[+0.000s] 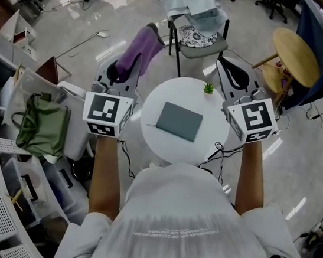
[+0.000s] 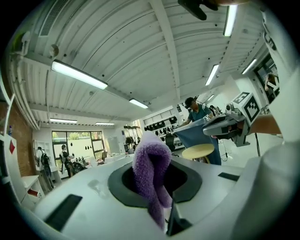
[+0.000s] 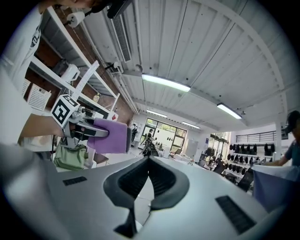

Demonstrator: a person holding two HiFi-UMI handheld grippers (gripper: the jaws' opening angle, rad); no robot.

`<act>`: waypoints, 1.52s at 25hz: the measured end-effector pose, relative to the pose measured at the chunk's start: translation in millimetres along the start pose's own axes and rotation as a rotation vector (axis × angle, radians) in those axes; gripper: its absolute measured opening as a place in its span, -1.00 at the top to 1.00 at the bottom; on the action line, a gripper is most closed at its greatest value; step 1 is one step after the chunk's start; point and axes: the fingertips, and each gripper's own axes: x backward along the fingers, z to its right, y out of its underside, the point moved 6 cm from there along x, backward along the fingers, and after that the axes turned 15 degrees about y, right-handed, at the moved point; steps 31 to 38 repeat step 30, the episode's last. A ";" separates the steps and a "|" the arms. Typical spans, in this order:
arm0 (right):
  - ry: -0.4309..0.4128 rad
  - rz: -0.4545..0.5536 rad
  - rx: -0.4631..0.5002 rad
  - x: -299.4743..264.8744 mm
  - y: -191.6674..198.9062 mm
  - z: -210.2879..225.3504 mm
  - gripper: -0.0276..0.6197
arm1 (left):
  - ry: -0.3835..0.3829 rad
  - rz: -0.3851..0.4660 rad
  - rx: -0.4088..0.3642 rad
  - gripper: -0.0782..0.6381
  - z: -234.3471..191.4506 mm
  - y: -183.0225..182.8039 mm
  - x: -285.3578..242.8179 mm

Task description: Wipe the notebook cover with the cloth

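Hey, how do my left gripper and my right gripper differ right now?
The left gripper has its jaws shut on a purple cloth; the right gripper has its jaws together on nothing. In the head view the left gripper is off the left side of the table, while the right gripper is at its right rim. Both carry a marker cube, and neither touches the notebook.

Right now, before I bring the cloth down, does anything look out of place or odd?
Nothing stands out. The notebook lies closed and flat on the round table, nothing spilled. The purple cloth is pinched in the left gripper; the right gripper is shut and empty. Both point upward, flanking the table.
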 end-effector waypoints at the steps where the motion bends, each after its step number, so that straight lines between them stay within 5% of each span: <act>1: -0.004 0.005 0.004 -0.5 -2.2 -0.7 0.91 | -0.003 -0.003 -0.021 0.63 0.5 -3.0 0.7; 12: -0.012 0.007 0.025 -6.0 -2.4 -3.0 0.91 | -0.017 -0.027 -0.094 0.63 4.2 -7.3 5.1; 38: -0.051 -0.056 0.033 -14.7 18.5 -17.4 0.91 | -0.020 -0.064 -0.039 0.63 0.6 18.1 5.6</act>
